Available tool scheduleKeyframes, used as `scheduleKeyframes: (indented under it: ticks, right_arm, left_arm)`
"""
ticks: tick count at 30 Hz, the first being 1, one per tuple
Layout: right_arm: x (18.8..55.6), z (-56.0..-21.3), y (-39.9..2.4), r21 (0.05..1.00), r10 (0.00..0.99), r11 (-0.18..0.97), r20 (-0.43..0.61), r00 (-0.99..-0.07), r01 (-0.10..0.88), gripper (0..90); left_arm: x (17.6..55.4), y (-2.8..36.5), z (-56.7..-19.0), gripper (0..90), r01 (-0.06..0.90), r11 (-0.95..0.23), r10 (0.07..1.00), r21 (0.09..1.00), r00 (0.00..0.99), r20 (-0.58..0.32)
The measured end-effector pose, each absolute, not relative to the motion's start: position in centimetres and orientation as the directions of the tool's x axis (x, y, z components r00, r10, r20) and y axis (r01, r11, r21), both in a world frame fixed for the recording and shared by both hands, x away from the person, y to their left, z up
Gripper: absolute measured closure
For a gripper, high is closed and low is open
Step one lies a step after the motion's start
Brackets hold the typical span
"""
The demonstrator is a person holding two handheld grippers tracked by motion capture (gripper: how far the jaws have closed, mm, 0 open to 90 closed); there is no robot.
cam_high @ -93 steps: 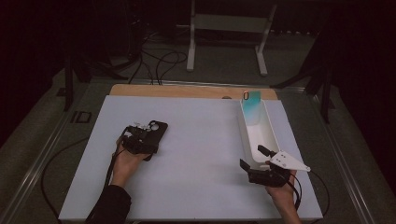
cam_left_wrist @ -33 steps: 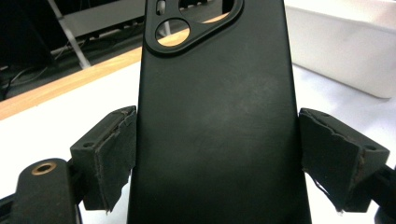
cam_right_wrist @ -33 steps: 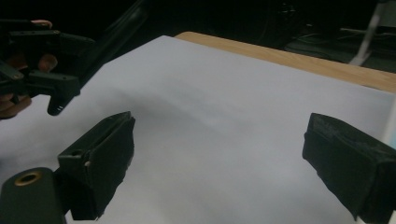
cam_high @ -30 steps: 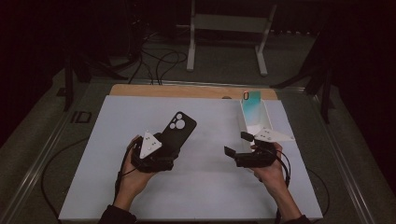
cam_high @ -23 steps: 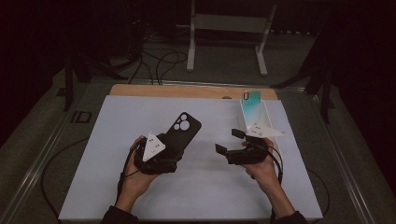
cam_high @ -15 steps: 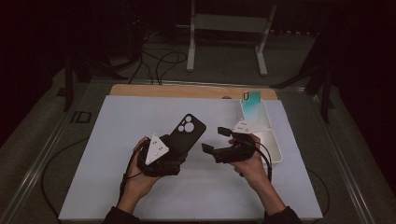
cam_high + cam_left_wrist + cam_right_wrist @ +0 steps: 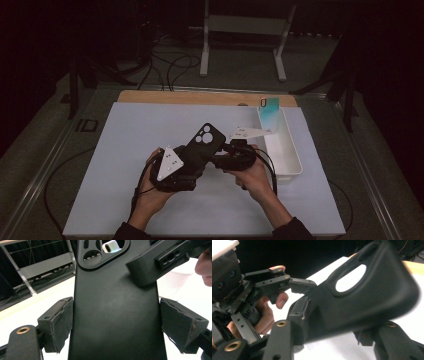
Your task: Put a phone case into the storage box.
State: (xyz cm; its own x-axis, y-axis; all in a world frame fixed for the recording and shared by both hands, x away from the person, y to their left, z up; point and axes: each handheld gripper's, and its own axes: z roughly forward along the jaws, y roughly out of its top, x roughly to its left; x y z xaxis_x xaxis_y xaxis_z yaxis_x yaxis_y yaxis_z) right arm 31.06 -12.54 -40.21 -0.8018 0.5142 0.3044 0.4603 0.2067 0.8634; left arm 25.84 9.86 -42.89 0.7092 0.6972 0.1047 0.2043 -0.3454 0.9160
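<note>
Near the lower middle of the high view, the left gripper (image 7: 200, 159) holds a black phone case (image 7: 201, 147) clear of the white table (image 7: 125, 150), camera cut-out end tilted toward the upper right. In the left gripper view its worn foam pads (image 7: 61, 320) press on both long edges of the case (image 7: 113, 312), so the jaws stand fairly wide but are clamped on it. Holding it by the sides leaves the back and the upper end free, which looks like the reason for that grip: the other tool has room to come in.

The right gripper (image 7: 222, 156) has come in from the right of the frame, and its jaws have just been closing, with the upper part of the case between them. In the right gripper view its near jaw lies against the edge of the case (image 7: 362, 300), and in the left gripper view one jaw lies across the case's back at the upper right. The far pad's contact is hidden behind the case, so I judge it gripped rather than see it plainly. My guess is a handover, or a two-handed steadying.

A white tray (image 7: 290, 155) sits at the right, with something pale teal (image 7: 271, 107) standing at its far end; I cannot make out what it is. The case's inside face is turned away, and its lower end is cut off in both gripper views. The room beyond the table is too dark to read.
</note>
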Motion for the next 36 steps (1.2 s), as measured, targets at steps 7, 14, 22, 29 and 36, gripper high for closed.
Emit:
scheduleKeyframes:
  ticks: [7, 14, 22, 29, 36]
  right_arm:
    - [31.2, -40.4, -11.8, 0.841, 0.464, 0.202, 0.369, -0.805, 0.502, 69.4]
    - [31.1, -40.4, -11.4, 0.838, 0.439, 0.203, 0.384, -0.812, 0.506, 81.6]
    - [30.7, -40.6, -11.0, 0.848, 0.443, 0.225, 0.350, -0.825, 0.481, 86.1]
    - [30.7, -40.2, -11.6, 0.856, 0.437, 0.229, 0.334, -0.835, 0.463, 86.0]
    - [30.5, -40.1, -12.1, 0.865, 0.426, 0.239, 0.314, -0.848, 0.441, 85.9]
  left_arm:
    - [25.8, 9.5, -43.0, 15.4, 0.204, -0.352, 0.691, 0.914, 0.715, 0.107]
    - [25.8, 9.2, -43.1, 14.4, 0.208, -0.380, 0.695, 0.901, 0.708, 0.129]
    - [26.4, 9.4, -43.4, 12.2, 0.263, -0.371, 0.693, 0.890, 0.716, 0.077]
    - [26.9, 10.1, -43.5, 9.0, 0.303, -0.340, 0.677, 0.890, 0.736, 0.009]
    - [27.1, 10.7, -43.3, 5.4, 0.326, -0.314, 0.654, 0.892, 0.755, -0.046]
